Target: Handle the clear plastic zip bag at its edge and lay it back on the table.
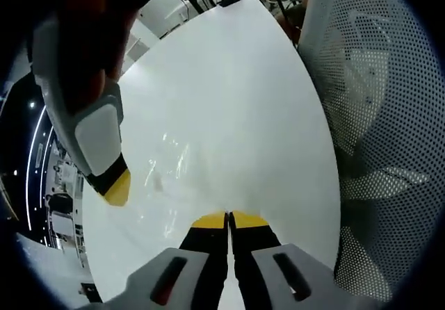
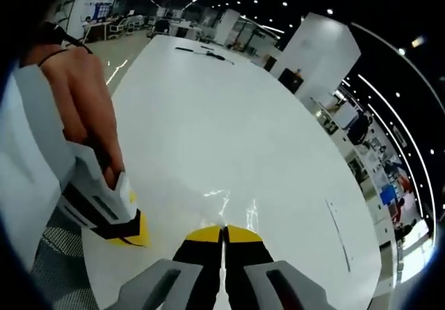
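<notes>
On table [image 1: 229, 80], faint clear bag [image 1: 170, 160]

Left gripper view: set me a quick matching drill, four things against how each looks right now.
Things:
1 zip bag
2 table
3 mesh chair
4 left gripper

Looks:
a yellow-tipped, jaws together
b perforated, at the view's right
c clear, glinting, lying on the table
d plain white, glossy

Pairs: 1-c, 2-d, 3-b, 4-a
</notes>
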A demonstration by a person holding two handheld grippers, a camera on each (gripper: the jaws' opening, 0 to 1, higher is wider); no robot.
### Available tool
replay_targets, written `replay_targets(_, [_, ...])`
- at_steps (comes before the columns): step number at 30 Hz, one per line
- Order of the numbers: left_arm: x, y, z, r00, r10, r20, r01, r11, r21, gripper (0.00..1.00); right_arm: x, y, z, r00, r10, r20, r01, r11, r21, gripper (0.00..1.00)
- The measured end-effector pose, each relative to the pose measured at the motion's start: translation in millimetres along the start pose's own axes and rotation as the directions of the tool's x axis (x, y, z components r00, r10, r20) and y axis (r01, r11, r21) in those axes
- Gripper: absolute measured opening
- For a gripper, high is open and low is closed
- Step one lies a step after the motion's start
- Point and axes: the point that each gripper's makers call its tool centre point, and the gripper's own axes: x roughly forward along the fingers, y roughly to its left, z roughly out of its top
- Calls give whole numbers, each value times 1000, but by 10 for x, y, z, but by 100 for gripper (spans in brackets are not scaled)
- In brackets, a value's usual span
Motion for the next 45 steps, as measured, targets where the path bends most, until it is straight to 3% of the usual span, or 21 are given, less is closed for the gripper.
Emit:
replay_targets(12, [-3, 2, -29, 1000, 7, 0, -7, 1000, -14, 0, 24, 95, 45, 998, 56, 35, -57, 998, 21, 0])
replay_targets(22, [-18, -25, -67, 1000, 11, -3, -11, 1000, -29, 0, 59, 303, 10, 990, 136, 24, -136, 991, 6, 0])
replay_targets(32, [-12, -55, -103, 1000, 15, -10, -15, 999, -30, 0, 107, 456, -56, 986, 167, 9, -167, 986, 12, 0])
replay_targets(37, [-12, -74, -116, 1000, 14, -12, -14, 999, -31, 0, -24, 509, -30, 986, 156, 62, -161, 981, 104, 2])
replay_targets(45, [-26, -101, -154, 1000, 16, -15, -16, 999, -30, 0, -240, 523, -195, 986, 129, 104, -147, 971, 187, 12])
